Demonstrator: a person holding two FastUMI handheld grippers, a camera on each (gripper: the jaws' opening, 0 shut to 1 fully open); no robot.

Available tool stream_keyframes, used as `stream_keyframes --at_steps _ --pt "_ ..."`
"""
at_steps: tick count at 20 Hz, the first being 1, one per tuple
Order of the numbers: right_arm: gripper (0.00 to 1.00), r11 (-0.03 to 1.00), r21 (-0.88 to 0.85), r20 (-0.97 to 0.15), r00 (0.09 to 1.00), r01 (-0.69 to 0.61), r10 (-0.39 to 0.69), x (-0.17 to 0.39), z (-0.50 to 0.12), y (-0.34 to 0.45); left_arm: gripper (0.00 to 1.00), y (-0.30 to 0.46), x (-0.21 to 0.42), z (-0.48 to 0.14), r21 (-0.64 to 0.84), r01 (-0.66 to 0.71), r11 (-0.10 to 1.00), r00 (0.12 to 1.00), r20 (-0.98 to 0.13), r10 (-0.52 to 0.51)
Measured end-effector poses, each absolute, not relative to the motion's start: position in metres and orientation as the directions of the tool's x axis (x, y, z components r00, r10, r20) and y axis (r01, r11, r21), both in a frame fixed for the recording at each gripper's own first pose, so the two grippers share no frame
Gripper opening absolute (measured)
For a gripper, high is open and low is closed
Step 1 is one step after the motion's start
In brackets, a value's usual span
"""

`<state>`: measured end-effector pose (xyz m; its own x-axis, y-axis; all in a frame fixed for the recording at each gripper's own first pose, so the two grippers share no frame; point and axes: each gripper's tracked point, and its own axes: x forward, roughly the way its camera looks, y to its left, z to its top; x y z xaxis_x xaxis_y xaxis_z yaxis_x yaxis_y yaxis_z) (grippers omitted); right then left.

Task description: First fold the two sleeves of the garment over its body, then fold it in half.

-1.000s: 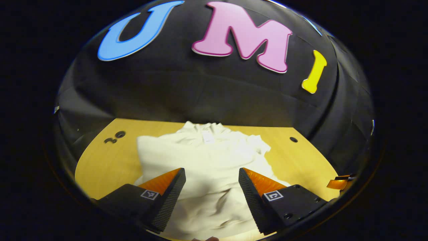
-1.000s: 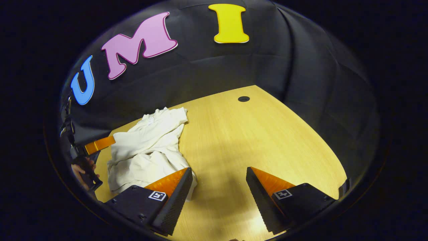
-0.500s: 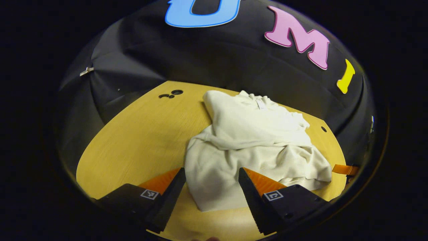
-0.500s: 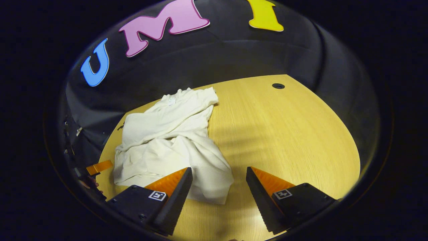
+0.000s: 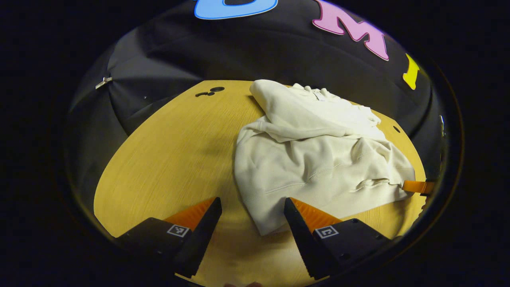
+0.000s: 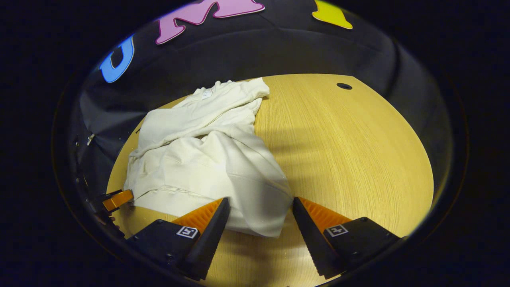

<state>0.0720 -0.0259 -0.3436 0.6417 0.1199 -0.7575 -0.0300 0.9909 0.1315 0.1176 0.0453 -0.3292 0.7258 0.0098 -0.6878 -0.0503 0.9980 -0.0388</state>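
A cream-white garment (image 5: 318,159) lies rumpled on the wooden table (image 5: 167,159), collar at the far end and a sleeve folded across its body. My left gripper (image 5: 251,235) is open, and the garment's near left corner reaches into the gap between its fingers. In the right gripper view the same garment (image 6: 199,159) spreads to the left, and its near right corner sits between the fingers of my open right gripper (image 6: 261,235). Neither gripper presses on the cloth. The right gripper's fingertip (image 5: 416,186) pokes in beside the hem, as does the left gripper's fingertip (image 6: 115,199).
The table (image 6: 350,159) has a small dark hole (image 6: 344,86) near its far right corner and holes (image 5: 217,89) near its far left. Black cloth walls stand close around the far and side edges. Bare wood stretches on either side of the garment.
Both grippers drew back toward the near edge and tipped down. The left one came off the garment's middle to its left corner; the right one closed in on the right corner. Both stayed open.
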Motion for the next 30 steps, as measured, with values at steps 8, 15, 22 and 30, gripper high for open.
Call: stream_keyframes --at_steps 8,15,22,30 --pt "0.87 0.999 0.018 -0.764 0.644 -0.050 0.046 0.072 -0.351 -0.030 0.67 0.026 0.120 -0.332 -0.027 0.082 0.996 0.730 -0.679 -0.079" --pt "0.11 0.995 0.077 -0.780 0.618 -0.065 0.101 0.069 -0.350 -0.011 0.08 0.011 0.121 -0.330 0.029 0.090 0.995 0.761 -0.647 -0.050" --pt "0.07 0.986 0.145 -0.768 0.619 -0.078 0.162 0.076 -0.333 -0.009 0.06 0.007 0.121 -0.311 0.021 0.125 0.992 0.757 -0.648 -0.082" --pt "0.07 0.973 0.189 -0.695 0.682 -0.132 0.227 0.126 -0.288 0.011 0.06 -0.005 0.150 -0.246 -0.094 0.113 0.989 0.809 -0.569 -0.146"
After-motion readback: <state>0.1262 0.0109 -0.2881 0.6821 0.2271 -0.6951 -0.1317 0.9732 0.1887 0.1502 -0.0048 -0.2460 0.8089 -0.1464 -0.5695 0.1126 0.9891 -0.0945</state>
